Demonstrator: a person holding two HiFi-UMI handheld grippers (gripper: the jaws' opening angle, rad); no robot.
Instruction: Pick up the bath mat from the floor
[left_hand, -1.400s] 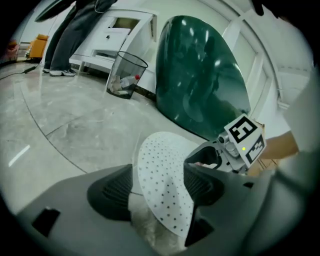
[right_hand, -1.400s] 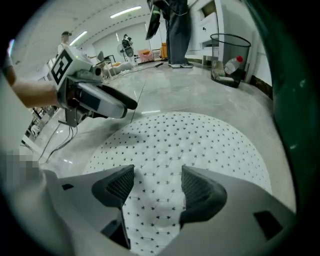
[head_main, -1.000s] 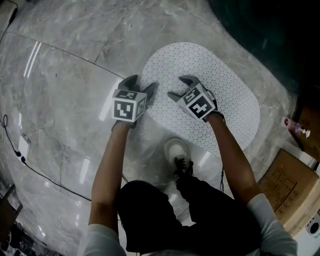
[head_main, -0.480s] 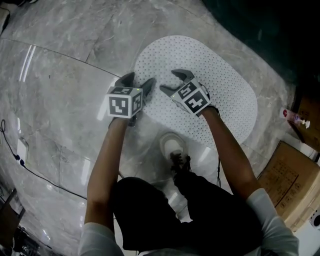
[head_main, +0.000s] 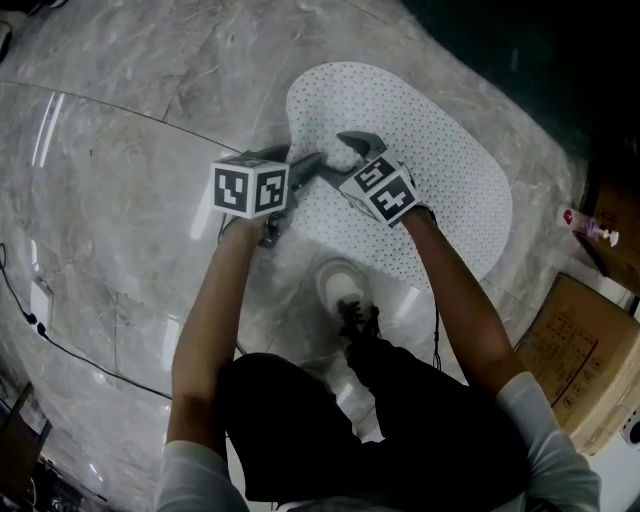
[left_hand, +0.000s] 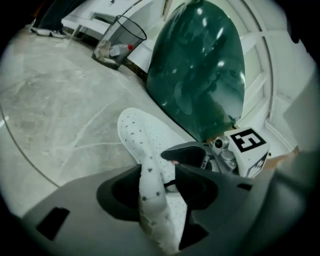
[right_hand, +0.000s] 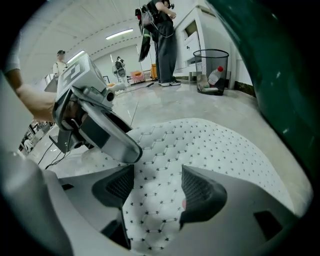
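The white dotted bath mat (head_main: 430, 150) lies on the grey marble floor in the head view, its near left edge pulled up into a fold. My left gripper (head_main: 300, 165) is at that edge, its jaws closing. In the left gripper view the raised fold of the mat (left_hand: 145, 145) stands pinched between the jaws of the left gripper (left_hand: 157, 185). My right gripper (head_main: 345, 160) hovers just beside it, over the mat. In the right gripper view the right gripper (right_hand: 157, 187) stands open, with the mat (right_hand: 215, 150) running between and under its jaws, untouched by the pads.
A person's shoe (head_main: 340, 285) stands on the floor just short of the mat. Cardboard boxes (head_main: 585, 360) lie at the right, and a cable (head_main: 30, 310) runs along the left. A dark green rounded tub (left_hand: 200, 65) rises behind the mat, with a wire bin (left_hand: 120, 42) beyond it.
Both grippers moved forward onto the mat's near left edge. The left jaws narrowed around that edge, which has lifted into a fold and changed the mat's outline.
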